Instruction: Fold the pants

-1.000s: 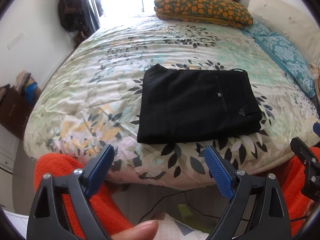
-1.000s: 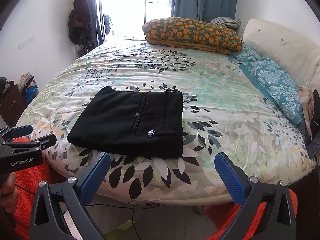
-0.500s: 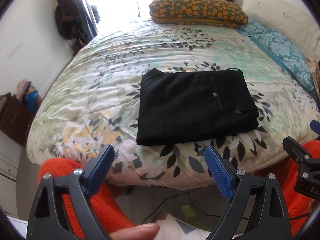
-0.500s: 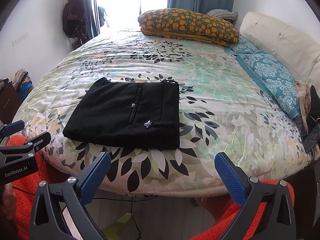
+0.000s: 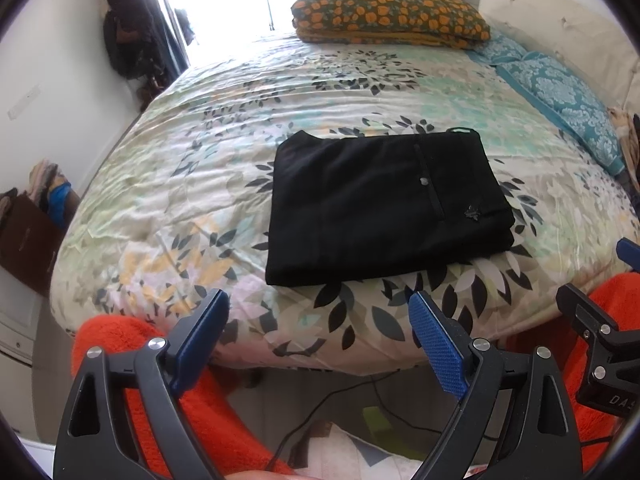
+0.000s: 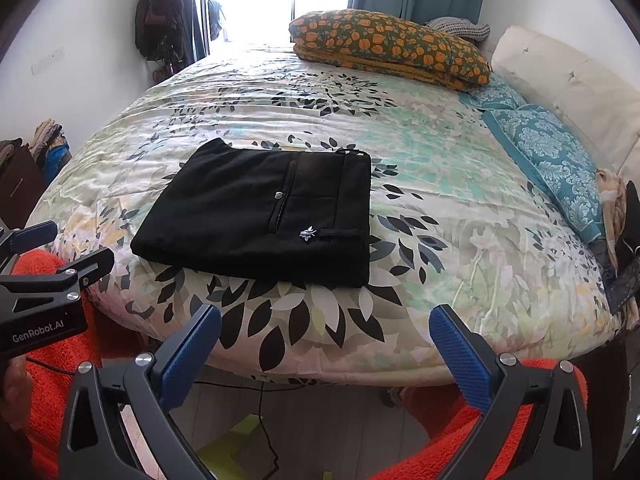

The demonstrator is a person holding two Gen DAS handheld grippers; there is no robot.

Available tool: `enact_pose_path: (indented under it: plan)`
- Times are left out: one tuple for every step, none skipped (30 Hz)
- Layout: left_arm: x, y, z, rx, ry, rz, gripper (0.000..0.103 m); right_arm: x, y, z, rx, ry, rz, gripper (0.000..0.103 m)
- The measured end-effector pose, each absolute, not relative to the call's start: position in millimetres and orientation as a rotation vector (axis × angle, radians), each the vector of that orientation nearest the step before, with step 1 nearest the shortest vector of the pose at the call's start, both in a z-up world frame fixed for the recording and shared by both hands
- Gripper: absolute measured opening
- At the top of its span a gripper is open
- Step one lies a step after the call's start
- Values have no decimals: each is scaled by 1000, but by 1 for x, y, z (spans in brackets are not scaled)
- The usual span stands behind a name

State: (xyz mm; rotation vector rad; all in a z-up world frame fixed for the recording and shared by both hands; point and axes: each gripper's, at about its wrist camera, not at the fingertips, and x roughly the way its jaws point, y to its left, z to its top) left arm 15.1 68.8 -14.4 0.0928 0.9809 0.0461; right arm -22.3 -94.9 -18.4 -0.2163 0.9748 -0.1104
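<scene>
Black pants (image 5: 384, 204) (image 6: 260, 216) lie folded into a flat rectangle near the front edge of the bed, with a small button and a silver emblem showing on top. My left gripper (image 5: 320, 320) hangs open in front of the bed edge, below the pants and clear of them. My right gripper (image 6: 326, 336) is also open, held off the bed edge to the right of the pants, with nothing between its blue fingers (image 6: 460, 348). Each gripper shows at the side of the other's view.
The bed carries a leaf-print duvet (image 5: 192, 184) (image 6: 460, 208). An orange-patterned pillow (image 6: 388, 46), teal pillows (image 6: 552, 152) and a cream headboard (image 6: 568, 88) lie at the far right. Orange-clad legs (image 5: 120, 344), a cable and floor sit below. Clothes and a brown box (image 5: 28, 236) stand left.
Both grippers have risen slightly and tilted down, so the pants sit a little lower and nearer in view. The pants have not moved and both grippers stay open.
</scene>
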Motion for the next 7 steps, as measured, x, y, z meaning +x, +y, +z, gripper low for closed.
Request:
enact_pose_path:
  plan:
    - [15, 69, -15, 89, 983, 42, 93, -22, -95, -18, -218, 974, -110, 103]
    - [15, 69, -15, 84, 983, 40, 93, -22, -94, -18, -219, 974, -109, 103]
    - [14, 69, -15, 81, 981, 40, 93, -22, -94, -19, -219, 975, -109, 103]
    - [14, 69, -14, 83, 977, 45, 93, -22, -94, -18, -220, 976, -108, 103]
    - [13, 69, -14, 88, 972, 50, 93, -22, -94, -18, -221, 976, -106, 103]
    - [13, 69, -14, 94, 970, 51, 93, -22, -93, -18, -223, 977, -104, 103]
    - [13, 69, -13, 93, 970, 50, 93, -22, -93, -19, -225, 977, -103, 103]
